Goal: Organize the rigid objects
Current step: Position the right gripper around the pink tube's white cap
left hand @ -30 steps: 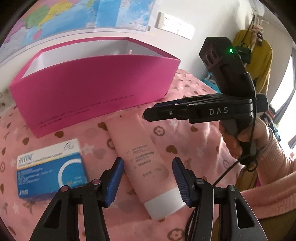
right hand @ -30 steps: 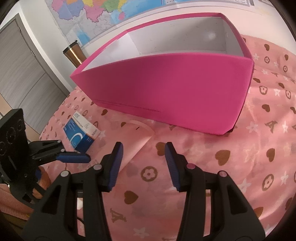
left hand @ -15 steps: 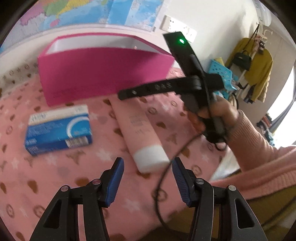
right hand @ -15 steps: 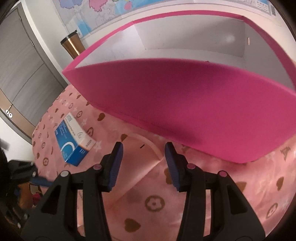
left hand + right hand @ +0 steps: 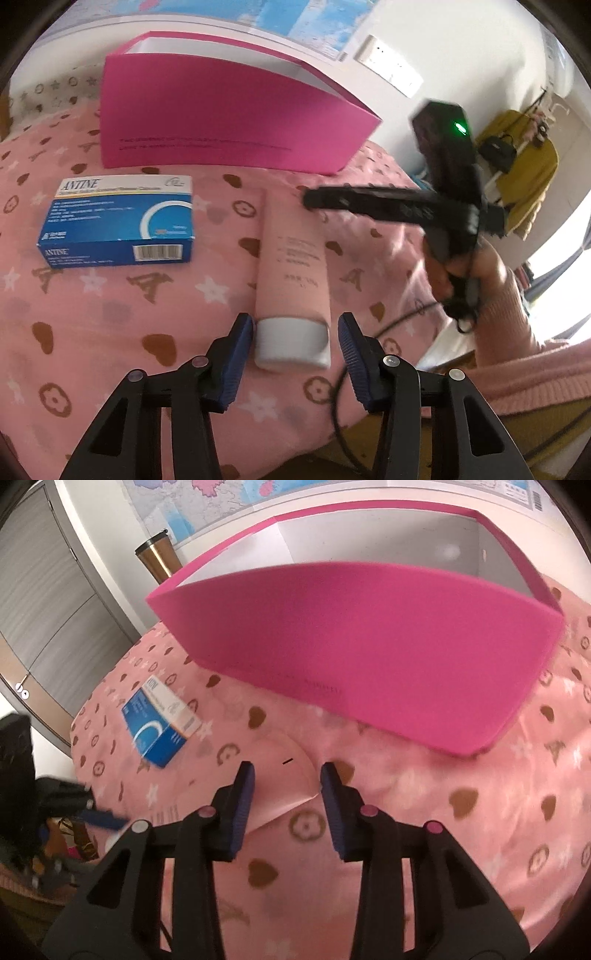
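Note:
A pink tube (image 5: 291, 254) with a white cap (image 5: 291, 345) lies on the pink patterned cloth (image 5: 110, 314). My left gripper (image 5: 295, 321) straddles the cap, its jaws closing, thin gaps still showing at the pads. My right gripper (image 5: 287, 771) is over the tube's flat crimped end (image 5: 280, 760), jaws closing with that end between them and no clear press. It also shows from the side as the right gripper (image 5: 310, 195). A blue-and-white carton (image 5: 118, 218) lies left of the tube. The open magenta box (image 5: 221, 122) stands behind both.
A person's hand in a pink sleeve (image 5: 517, 314) holds the right gripper, and a cable (image 5: 369, 350) trails off the bed edge. A metal tumbler (image 5: 157, 555) stands by the wall left of the magenta box. Grey cabinet doors (image 5: 48, 609) are at the left.
My left gripper has drawn back along the tube, so the cap now sits between its narrowed jaws. My right gripper swung toward the box, then settled over the tube's crimped end with narrower jaws.

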Action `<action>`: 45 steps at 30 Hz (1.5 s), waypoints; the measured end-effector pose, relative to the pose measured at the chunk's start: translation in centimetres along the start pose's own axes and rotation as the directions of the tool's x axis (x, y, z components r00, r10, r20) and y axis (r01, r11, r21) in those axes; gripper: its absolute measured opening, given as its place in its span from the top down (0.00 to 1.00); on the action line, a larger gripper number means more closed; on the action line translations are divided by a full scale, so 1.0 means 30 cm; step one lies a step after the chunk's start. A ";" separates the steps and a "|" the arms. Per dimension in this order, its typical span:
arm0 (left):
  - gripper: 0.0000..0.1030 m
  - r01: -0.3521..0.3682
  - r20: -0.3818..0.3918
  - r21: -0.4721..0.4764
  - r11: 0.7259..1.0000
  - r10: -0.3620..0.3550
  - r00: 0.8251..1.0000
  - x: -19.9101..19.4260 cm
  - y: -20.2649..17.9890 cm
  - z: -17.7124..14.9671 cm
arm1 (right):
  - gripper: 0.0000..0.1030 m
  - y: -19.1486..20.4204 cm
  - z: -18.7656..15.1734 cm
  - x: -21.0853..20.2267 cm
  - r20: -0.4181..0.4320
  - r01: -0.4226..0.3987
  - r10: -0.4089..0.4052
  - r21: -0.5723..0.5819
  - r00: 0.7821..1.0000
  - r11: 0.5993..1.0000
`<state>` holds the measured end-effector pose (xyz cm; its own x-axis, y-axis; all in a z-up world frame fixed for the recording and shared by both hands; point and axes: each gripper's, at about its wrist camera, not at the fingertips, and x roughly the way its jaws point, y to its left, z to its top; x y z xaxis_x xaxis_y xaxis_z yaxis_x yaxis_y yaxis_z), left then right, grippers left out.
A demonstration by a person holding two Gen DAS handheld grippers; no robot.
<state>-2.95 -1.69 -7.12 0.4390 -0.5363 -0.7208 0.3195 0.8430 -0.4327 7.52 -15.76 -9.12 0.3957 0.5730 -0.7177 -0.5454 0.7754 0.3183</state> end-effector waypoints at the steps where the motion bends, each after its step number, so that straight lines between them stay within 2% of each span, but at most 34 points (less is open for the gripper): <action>1: 0.55 -0.010 0.000 -0.005 1.000 0.010 1.000 0.004 0.008 0.007 | 0.62 0.000 -0.013 -0.010 0.000 -0.001 0.001 0.002 1.000 1.000; 3: 0.54 -0.042 0.004 -0.009 0.999 0.042 0.999 0.008 0.016 0.013 | 0.62 0.001 -0.040 -0.028 -0.004 0.001 -0.001 0.005 1.000 1.000; 11: 0.53 -0.071 0.043 -0.064 0.995 0.074 0.996 -0.039 0.064 0.028 | 0.62 0.034 -0.123 -0.074 -0.040 -0.006 0.005 -0.019 0.999 1.000; 16: 0.53 -0.100 0.057 -0.061 0.993 0.104 0.993 -0.093 0.069 -0.001 | 0.62 0.009 -0.119 -0.099 0.013 -0.007 0.007 0.037 1.000 0.999; 20: 0.53 -0.076 0.048 -0.060 0.995 0.079 0.996 -0.097 0.048 -0.021 | 0.62 -0.016 -0.083 -0.084 0.042 -0.030 0.027 0.069 0.999 0.997; 26: 0.53 -0.062 0.003 -0.043 0.997 0.063 0.998 -0.063 0.008 -0.050 | 0.62 -0.014 -0.064 -0.025 0.015 -0.036 0.035 0.061 0.999 0.997; 36: 0.53 -0.051 0.004 -0.050 0.997 0.051 0.999 -0.097 0.002 -0.080 | 0.62 -0.032 -0.043 -0.038 0.040 -0.034 0.031 0.070 0.999 0.997; 40: 0.54 -0.042 -0.004 -0.034 0.999 0.042 0.999 -0.096 -0.019 -0.093 | 0.62 -0.024 -0.036 -0.013 0.024 -0.045 0.043 0.055 0.999 0.997; 45: 0.56 -0.044 0.000 -0.061 0.997 0.044 0.999 -0.086 -0.005 -0.079 | 0.59 -0.011 -0.043 -0.005 0.014 -0.056 0.055 0.038 0.998 0.998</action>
<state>-6.12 -0.33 -6.49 0.4525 -0.4985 -0.7394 0.2481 0.8668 -0.4326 6.70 -16.44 -9.91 0.3749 0.6186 -0.6904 -0.5379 0.7517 0.3815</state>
